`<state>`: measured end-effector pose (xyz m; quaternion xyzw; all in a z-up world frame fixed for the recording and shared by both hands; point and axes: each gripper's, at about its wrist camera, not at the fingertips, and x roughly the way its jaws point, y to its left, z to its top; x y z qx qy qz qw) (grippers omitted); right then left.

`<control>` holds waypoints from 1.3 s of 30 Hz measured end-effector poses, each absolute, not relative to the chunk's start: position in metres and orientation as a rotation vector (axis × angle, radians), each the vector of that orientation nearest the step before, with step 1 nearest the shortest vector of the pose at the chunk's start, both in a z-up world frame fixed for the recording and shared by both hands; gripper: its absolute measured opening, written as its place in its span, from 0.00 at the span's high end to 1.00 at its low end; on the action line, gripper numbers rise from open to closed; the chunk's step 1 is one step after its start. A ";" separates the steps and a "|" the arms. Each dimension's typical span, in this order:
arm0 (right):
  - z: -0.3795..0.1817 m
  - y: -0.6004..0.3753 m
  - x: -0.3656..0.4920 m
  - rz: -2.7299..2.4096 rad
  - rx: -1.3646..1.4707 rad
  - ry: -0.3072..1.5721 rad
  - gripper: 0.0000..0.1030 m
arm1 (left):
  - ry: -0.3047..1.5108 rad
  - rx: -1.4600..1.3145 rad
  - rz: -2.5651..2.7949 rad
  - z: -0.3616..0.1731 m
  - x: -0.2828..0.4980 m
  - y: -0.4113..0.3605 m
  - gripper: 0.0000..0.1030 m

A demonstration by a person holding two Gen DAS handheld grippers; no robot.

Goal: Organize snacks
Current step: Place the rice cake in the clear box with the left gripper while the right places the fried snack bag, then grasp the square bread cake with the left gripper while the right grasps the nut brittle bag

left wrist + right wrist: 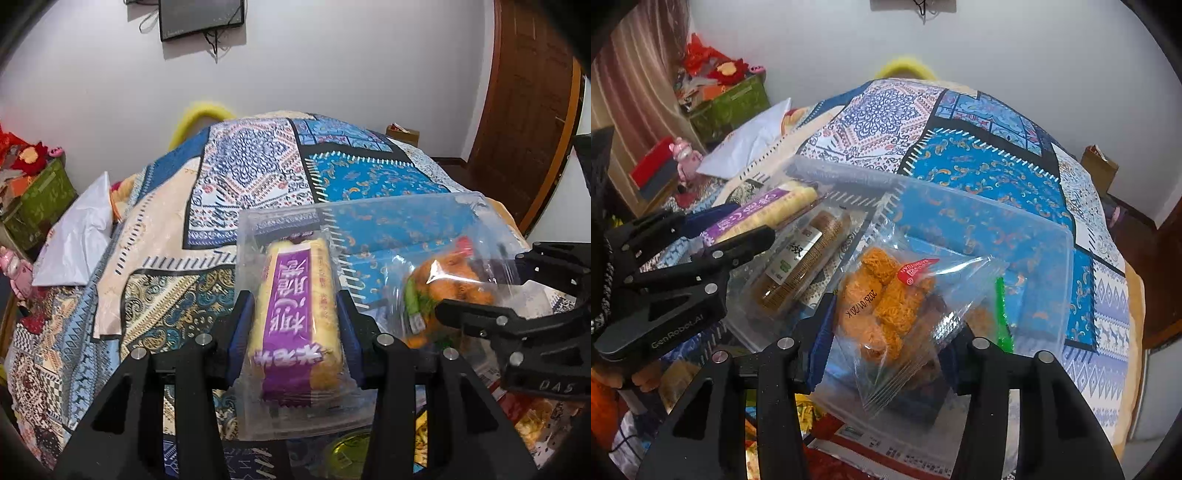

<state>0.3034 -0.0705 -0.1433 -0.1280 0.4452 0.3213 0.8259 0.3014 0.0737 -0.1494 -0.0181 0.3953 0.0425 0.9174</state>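
Note:
My left gripper [295, 314] is shut on a yellow cake roll with a purple label [291, 325], held over the near left of a clear plastic box [406, 218]. My right gripper [890, 317] is shut on a clear bag of orange fried snacks [886, 306], held over the same box [1052, 266]. In the right wrist view the cake roll [768, 214] shows at left in the left gripper [731, 229]. A brown biscuit pack [801, 266] lies inside the box. In the left wrist view the snack bag [450, 280] and right gripper [487, 291] show at right.
The box rests on a bed with a patterned blue quilt [258, 166]. More snack packets [849, 443] lie at the near edge under the grippers. A white bag [77, 236] and a green box [37, 206] sit at left. A wooden door [524, 92] stands at right.

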 end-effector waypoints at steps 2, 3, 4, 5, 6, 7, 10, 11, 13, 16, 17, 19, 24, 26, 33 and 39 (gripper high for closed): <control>-0.142 -0.070 0.302 0.681 -0.276 0.947 0.52 | 0.814 -0.043 0.087 -0.149 0.301 0.074 0.56; -0.140 -0.069 0.301 0.679 -0.276 0.948 0.51 | 0.814 -0.040 0.092 -0.148 0.300 0.074 0.56; -0.139 -0.070 0.300 0.674 -0.275 0.944 0.49 | 0.814 -0.040 0.095 -0.147 0.299 0.074 0.55; -0.137 -0.071 0.300 0.671 -0.275 0.939 0.44 | 0.813 -0.041 0.096 -0.145 0.298 0.074 0.53; -0.135 -0.072 0.298 0.663 -0.273 0.930 0.42 | 0.810 -0.044 0.095 -0.142 0.295 0.074 0.51; -0.132 -0.074 0.297 0.655 -0.271 0.920 0.40 | 0.804 -0.045 0.095 -0.139 0.292 0.075 0.51; -0.121 -0.083 0.294 0.650 -0.241 0.899 0.39 | 0.783 -0.049 0.102 -0.127 0.282 0.077 0.47; -0.117 -0.087 0.292 0.647 -0.227 0.890 0.39 | 0.778 -0.054 0.101 -0.124 0.278 0.078 0.44; -0.109 -0.094 0.287 0.638 -0.210 0.871 0.38 | 0.769 -0.061 0.102 -0.117 0.269 0.080 0.42; -0.097 -0.103 0.278 0.624 -0.196 0.839 0.34 | 0.764 -0.052 0.109 -0.109 0.255 0.082 0.39; -0.093 -0.105 0.274 0.618 -0.196 0.826 0.33 | 0.764 -0.051 0.111 -0.108 0.250 0.082 0.37; -0.087 -0.113 0.264 0.609 -0.198 0.802 0.32 | 0.769 -0.051 0.110 -0.106 0.237 0.084 0.36; -0.084 -0.130 0.239 0.584 -0.206 0.766 0.23 | 0.797 -0.038 0.120 -0.113 0.208 0.085 0.33; -0.089 -0.137 0.232 0.579 -0.215 0.775 0.23 | 0.819 -0.039 0.117 -0.119 0.196 0.084 0.33; -0.113 -0.151 0.212 0.573 -0.225 0.826 0.23 | 0.904 -0.037 0.103 -0.149 0.166 0.074 0.33; -0.132 -0.149 0.205 0.600 -0.165 0.872 0.23 | 0.957 -0.046 0.076 -0.170 0.153 0.060 0.33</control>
